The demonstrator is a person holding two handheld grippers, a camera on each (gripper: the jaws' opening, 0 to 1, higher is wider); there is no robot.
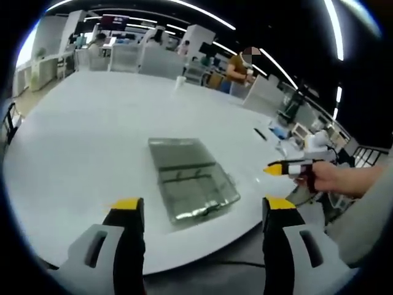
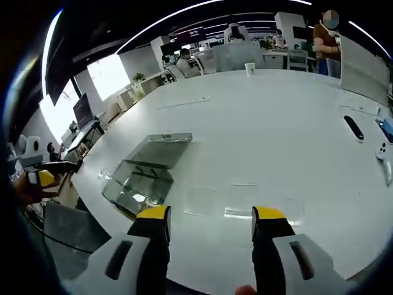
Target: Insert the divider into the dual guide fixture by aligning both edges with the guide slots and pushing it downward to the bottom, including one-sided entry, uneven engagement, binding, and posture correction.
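Both grippers, left [image 1: 199,206] and right [image 2: 210,215], hover wide open and empty, clear box [image 1: 190,181] at twelve o'clock on the white table [image 1: 92,135].

Clear fixture [image 1: 191,181] on white table [image 1: 92,135] — left claw [image 1: 204,206] open, empty

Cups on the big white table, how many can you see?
1. A small white cup stands near the far edge of the table in the right gripper view; the left gripper view shows it too. Others may be too small to tell.
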